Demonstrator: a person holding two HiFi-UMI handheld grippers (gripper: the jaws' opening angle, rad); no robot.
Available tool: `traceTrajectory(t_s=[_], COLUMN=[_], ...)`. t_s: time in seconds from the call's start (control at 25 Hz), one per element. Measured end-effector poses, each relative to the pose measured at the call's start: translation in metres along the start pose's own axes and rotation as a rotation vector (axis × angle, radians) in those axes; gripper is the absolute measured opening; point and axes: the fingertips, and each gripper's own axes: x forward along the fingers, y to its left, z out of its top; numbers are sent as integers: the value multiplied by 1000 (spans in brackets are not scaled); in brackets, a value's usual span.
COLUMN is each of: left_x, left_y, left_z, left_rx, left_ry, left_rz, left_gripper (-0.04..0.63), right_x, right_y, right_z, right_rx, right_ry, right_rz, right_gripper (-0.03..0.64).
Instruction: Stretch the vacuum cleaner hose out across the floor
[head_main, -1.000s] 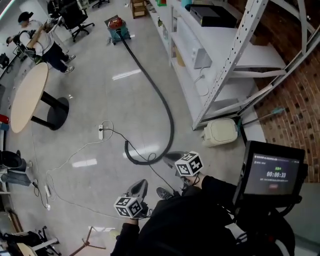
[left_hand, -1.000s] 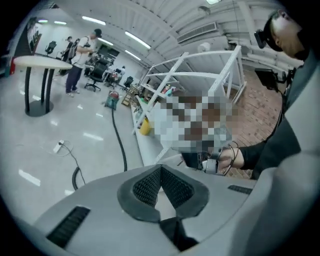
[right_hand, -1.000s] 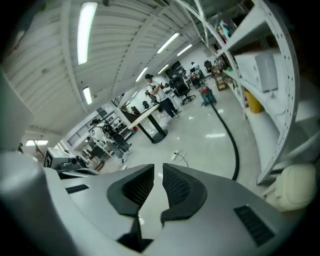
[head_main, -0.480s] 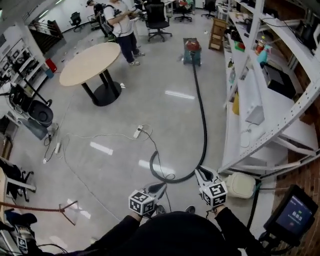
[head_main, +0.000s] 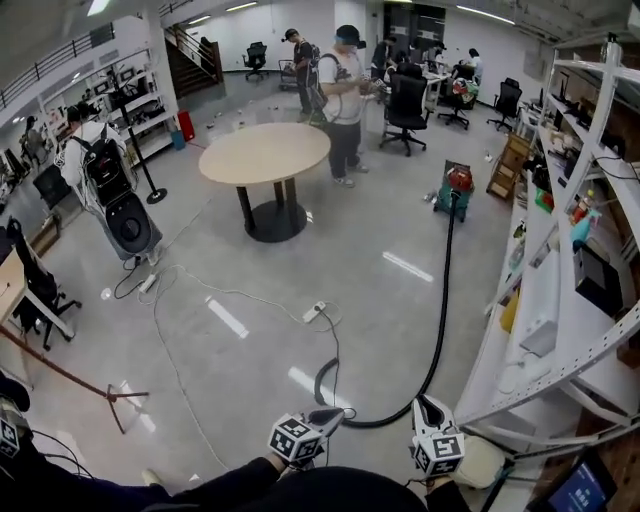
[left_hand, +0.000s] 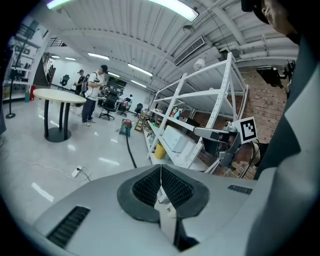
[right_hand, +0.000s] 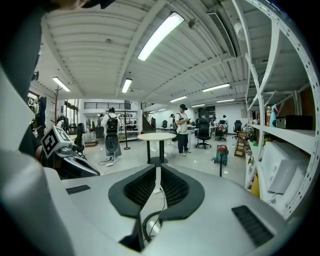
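looping hose (head_main: 443, 300) partly behind left gripper (head_main: 333, 414)

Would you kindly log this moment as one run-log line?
left gripper: shut, empty | right gripper: shut, empty | hose: on floor, looped near grippers, unheld | vacuum cleaner: at far end

Head view overlooks the floor (head_main: 380, 300); both gripper views, roughly level, share its hose (head_main: 443, 300).

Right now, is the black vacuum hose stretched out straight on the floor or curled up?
Mostly stretched: the hose runs straight from the vacuum cleaner, but its near end hooks into a curl.
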Motion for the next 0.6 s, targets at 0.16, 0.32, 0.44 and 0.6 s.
traceTrajectory(t_s=[0.16, 0.32, 0.44, 0.6], left_x=[-5, -5, -9, -14], left_y=[7, 10, 7, 7], left_z=[-1, -5, -6, -8], left_rx=[-11, -25, -40, -48], left_ry=[-19, -20, -23, -20], left_rz=[22, 31, 22, 13], left_gripper=[20, 20, 20, 20], right_x=[0, -1, -1, -1], right_y=[4, 9, 14, 22], right_z=[-1, -7, -15, -15], right_rx=[-9, 1, -17, -20], right_ry=[-6, 7, 17, 22], right_rz=[3, 8, 9, 8], right_gripper=[37, 34, 34, 32])
